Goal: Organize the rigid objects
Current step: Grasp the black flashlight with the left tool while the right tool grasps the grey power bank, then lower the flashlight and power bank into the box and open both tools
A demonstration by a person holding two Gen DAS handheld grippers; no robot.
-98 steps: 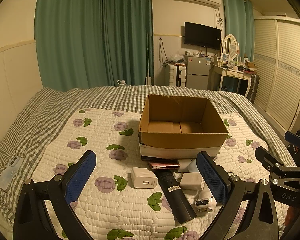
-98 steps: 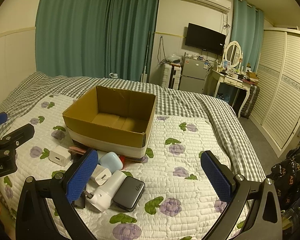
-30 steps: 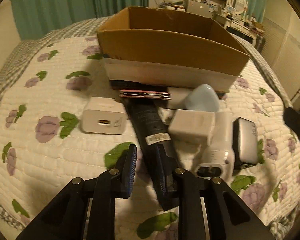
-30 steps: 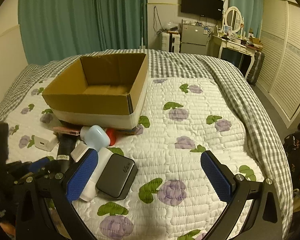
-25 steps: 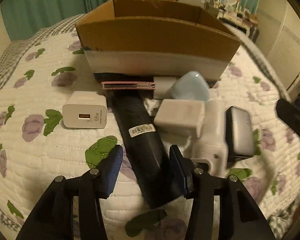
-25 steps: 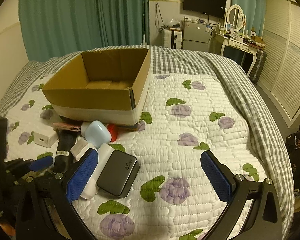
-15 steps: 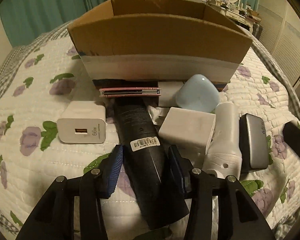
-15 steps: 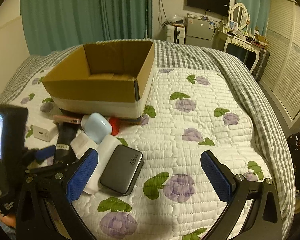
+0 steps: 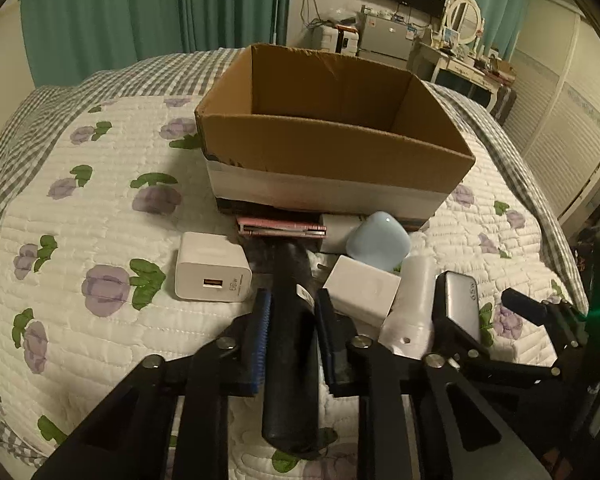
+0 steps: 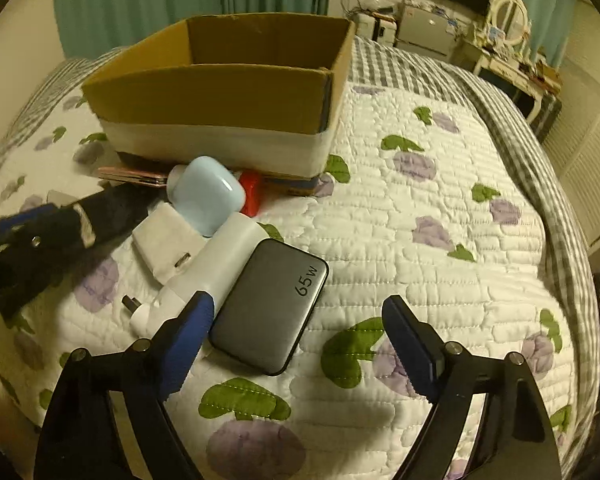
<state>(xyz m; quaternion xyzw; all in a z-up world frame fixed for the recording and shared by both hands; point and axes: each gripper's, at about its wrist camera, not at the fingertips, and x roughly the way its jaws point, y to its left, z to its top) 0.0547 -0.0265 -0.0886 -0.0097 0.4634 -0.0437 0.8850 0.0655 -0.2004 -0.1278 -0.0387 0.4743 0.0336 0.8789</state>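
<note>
My left gripper (image 9: 293,320) is shut on a long black cylinder (image 9: 290,344) and holds it tilted above the quilt; the cylinder also shows at the left of the right wrist view (image 10: 100,212). An open cardboard box (image 9: 332,148) stands behind on the bed, and its floor looks bare. In front of it lie a white charger cube (image 9: 210,270), a second white charger (image 9: 362,290), a pale blue case (image 9: 378,246), a white tube-shaped device (image 9: 412,312) and a grey 65W power bank (image 10: 270,306). My right gripper (image 10: 296,340) is open just above the power bank's near end.
A pink flat case (image 9: 280,232) and a red item (image 10: 250,192) lie against the box front. The bed has a flowered quilt (image 10: 420,240) over a checked cover. A dresser with mirror (image 9: 460,40) and slatted wardrobe doors (image 9: 572,120) stand at the far right.
My left gripper closed on the black cylinder and lifted its near end. My right gripper came down and forward over the grey power bank, still open.
</note>
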